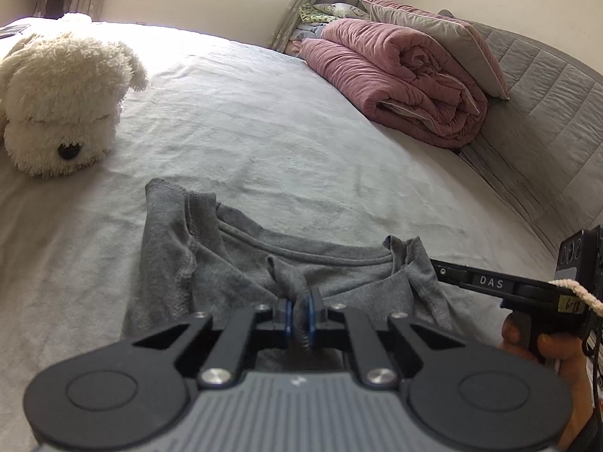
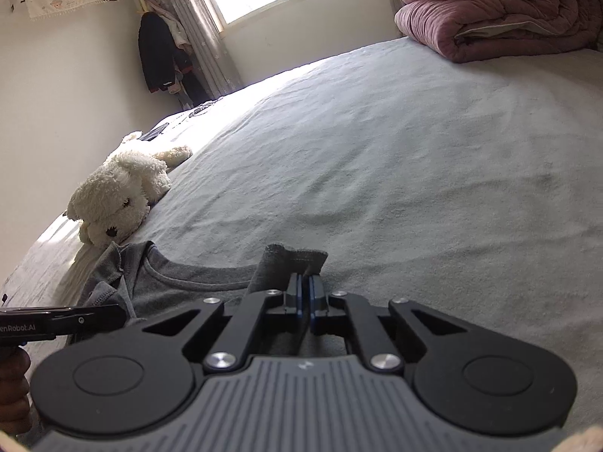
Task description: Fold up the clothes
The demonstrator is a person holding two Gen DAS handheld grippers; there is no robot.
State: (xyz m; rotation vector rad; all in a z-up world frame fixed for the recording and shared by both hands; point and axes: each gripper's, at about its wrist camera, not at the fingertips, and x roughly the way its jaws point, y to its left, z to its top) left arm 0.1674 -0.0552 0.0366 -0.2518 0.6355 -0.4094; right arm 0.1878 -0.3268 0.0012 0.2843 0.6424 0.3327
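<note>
- While pinched by both grippers near the collar, lies spread on the bed point(image 1: 264, 132): gray shirt point(image 1: 226, 263), at 6 o'clock in both wrist views, collar edge toward 12 o'clock.
- At 9 o'clock, well apart from the shirt's main body: white plush dog point(image 1: 56, 105), lying on the sheet; near one sleeve in the right wrist view.
- Probably held at two points along the top edge so the cloth can be lifted or swung over evenly; whether for a fold in progress or for smoothing a laid-out shirt, cannot tell.
- Left gripper point(image 1: 300, 307): nearly closed, blue pads squeezing a bunched ridge of gray fabric just below the collar.
- Right gripper point(image 2: 304, 292): nearly closed too, clamped on a raised flap of the shirt, seemingly at the shoulder end of the collar.
- At 3 o'clock in the left wrist view: hand point(image 1: 546, 342) around the right gripper's handle.
- At 1 o'clock, far off by the headboard: rolled pink quilt point(image 1: 395, 79) and pillow point(image 1: 441, 37), clear of the work area.
</note>
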